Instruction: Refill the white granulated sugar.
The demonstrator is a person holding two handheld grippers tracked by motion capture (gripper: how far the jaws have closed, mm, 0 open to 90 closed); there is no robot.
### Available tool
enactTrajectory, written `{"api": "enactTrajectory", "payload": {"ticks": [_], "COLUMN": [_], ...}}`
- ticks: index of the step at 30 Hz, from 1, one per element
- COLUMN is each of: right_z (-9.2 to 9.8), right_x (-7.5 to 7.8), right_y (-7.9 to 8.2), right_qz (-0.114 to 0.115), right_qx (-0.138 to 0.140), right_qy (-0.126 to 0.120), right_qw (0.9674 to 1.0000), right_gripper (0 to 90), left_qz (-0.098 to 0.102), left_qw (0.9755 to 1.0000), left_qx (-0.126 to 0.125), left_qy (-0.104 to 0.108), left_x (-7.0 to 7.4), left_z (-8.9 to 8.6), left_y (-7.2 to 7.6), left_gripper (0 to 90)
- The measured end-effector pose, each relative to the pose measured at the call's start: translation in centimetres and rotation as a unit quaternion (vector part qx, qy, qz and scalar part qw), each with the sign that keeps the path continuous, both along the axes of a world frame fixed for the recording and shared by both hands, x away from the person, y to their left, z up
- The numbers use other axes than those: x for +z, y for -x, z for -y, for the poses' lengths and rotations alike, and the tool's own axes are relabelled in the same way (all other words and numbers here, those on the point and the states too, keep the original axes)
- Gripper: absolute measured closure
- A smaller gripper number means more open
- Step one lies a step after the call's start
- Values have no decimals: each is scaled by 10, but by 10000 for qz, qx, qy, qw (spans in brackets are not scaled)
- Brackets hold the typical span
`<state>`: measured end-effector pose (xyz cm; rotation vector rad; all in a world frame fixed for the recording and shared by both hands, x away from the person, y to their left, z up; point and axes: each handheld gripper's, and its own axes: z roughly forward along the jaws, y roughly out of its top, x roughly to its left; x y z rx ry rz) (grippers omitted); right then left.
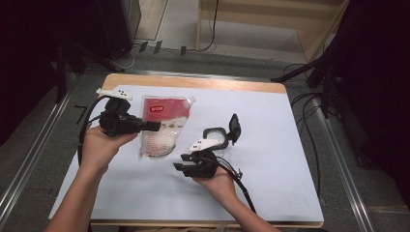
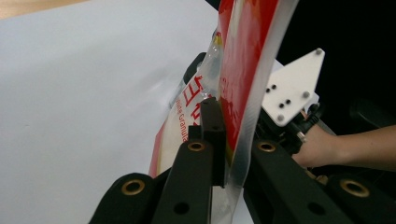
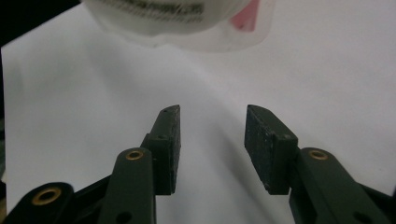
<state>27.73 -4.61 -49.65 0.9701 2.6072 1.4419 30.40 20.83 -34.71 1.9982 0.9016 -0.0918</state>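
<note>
A black-lidded round container (image 1: 218, 137) stands open on the white table sheet (image 1: 270, 159), just beyond the right gripper (image 1: 180, 167), whose jaws gape wide with nothing between them. To its left, the left gripper (image 1: 153, 126) pinches the left edge of a red-and-clear granule pouch (image 1: 162, 126), which lies near the sheet's far edge. Bare sheet spreads toward the right and near edges.

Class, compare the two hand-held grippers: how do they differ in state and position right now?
The left hand-held gripper is shut on the pouch's edge; the right hand-held gripper is open and holds nothing. The left sits at the pouch's side, the right nearer the person, beside the jar. Both have black jaws.
</note>
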Motion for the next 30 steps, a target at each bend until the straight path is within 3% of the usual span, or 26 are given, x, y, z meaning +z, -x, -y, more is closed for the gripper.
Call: {"api": "enactTrajectory", "payload": {"ticks": [2, 9, 14, 25, 28, 30], "right_z": [-1, -3, -2, -1, -2, -4], "right_x": [-1, -6, -8, -6, -7, -7], "right_y": [-3, -8, -10, -4, -1, 4], "right_qz": [-38, 17, 103, 532, 560, 699], "right_qx": [-95, -310, -388, -566, -511, -456], "right_qy": [-65, 70, 159, -128, -272, -274], "right_qw": [9999, 9995, 9991, 9969, 9968, 9961], "right_gripper": [576, 574, 597, 623, 624, 630], "left_qz": [12, -35, -44, -179, -246, -315], "left_qw": [10000, 9999, 9997, 9980, 9980, 9979], "left_qx": [-12, -129, -231, -475, -443, -406], "left_qy": [-30, -12, 107, 376, 389, 403], "left_x": [-1, 0, 5, 15, 14, 11], "left_z": [2, 9, 14, 21, 23, 22], "left_y": [1, 4, 9, 20, 20, 18], "left_gripper": [900, 900, 900, 900, 900, 900]}}
